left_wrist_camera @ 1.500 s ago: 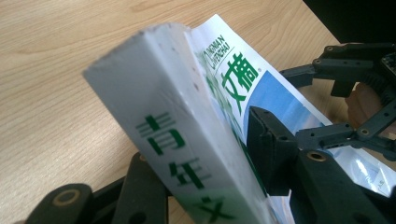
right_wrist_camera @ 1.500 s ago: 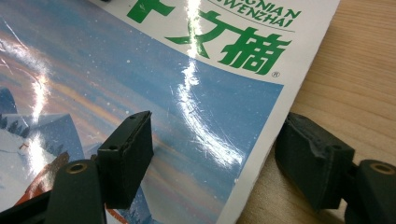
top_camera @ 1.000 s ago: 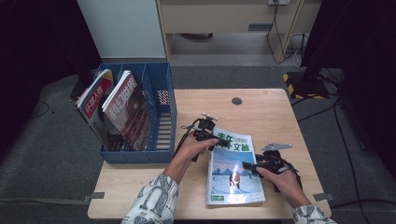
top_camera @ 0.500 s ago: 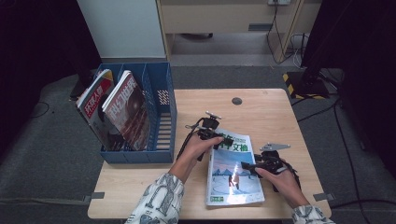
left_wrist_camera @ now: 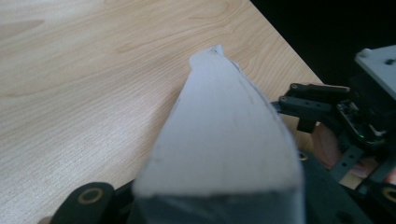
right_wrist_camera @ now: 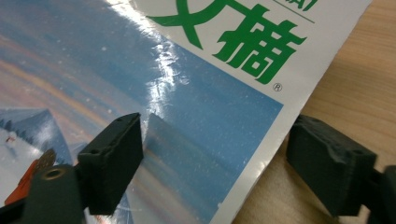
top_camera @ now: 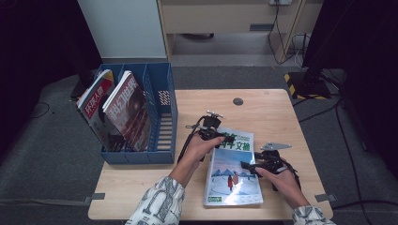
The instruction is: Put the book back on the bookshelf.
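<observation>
A magazine (top_camera: 233, 171) with a blue snow-scene cover and green title lies on the wooden table (top_camera: 272, 108). My left gripper (top_camera: 215, 135) is at its far left corner and its jaws have just been closing. In the left gripper view the raised corner of the magazine (left_wrist_camera: 224, 135) sits pinched in my left gripper (left_wrist_camera: 210, 200). My right gripper (top_camera: 253, 165) hovers at the magazine's right edge. Its jaws have just been opening. In the right gripper view my right gripper (right_wrist_camera: 215, 163) straddles that edge of the magazine (right_wrist_camera: 187, 93) without touching it.
A blue file rack (top_camera: 162, 117) stands at the table's left. It holds two upright magazines (top_camera: 96, 105) (top_camera: 129, 110), and its right compartment is bare. A round cable hole (top_camera: 238, 101) marks the far middle of the table. Cabinets and cables lie beyond.
My left gripper has shifted a little right onto the magazine's far left corner and raised it. My right gripper's jaws have spread wider, and that hand has stayed in place.
</observation>
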`<action>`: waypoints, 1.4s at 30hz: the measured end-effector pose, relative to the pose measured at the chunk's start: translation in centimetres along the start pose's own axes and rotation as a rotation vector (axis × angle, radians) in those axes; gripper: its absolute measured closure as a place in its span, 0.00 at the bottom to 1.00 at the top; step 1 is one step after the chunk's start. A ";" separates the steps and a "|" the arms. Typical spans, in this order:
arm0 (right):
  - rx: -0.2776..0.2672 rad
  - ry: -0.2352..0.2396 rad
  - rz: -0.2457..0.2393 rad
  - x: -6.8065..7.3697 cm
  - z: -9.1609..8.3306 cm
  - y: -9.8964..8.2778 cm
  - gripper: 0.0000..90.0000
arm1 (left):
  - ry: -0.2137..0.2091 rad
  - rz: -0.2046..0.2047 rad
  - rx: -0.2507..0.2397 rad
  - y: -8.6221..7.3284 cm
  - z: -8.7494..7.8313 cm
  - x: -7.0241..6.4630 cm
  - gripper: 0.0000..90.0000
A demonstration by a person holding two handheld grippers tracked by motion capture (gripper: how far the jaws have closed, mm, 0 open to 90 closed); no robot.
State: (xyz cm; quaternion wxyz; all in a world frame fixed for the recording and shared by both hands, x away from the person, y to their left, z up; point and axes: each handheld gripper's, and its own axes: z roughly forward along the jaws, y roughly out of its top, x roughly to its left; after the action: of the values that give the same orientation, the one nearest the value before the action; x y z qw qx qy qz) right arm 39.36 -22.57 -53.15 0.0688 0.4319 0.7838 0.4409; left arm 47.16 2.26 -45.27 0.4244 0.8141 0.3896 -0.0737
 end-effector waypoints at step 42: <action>-0.031 0.077 0.047 -0.2 0.1 0.2 0.24 | 0.029 0.077 -0.056 0.3 -0.8 -1.8 0.78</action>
State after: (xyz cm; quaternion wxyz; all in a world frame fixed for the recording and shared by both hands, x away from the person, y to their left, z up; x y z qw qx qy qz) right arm 39.68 -22.56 -53.11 0.0350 0.4319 0.7687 0.4705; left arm 45.93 1.73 -43.76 0.4439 0.8172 0.3660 -0.0347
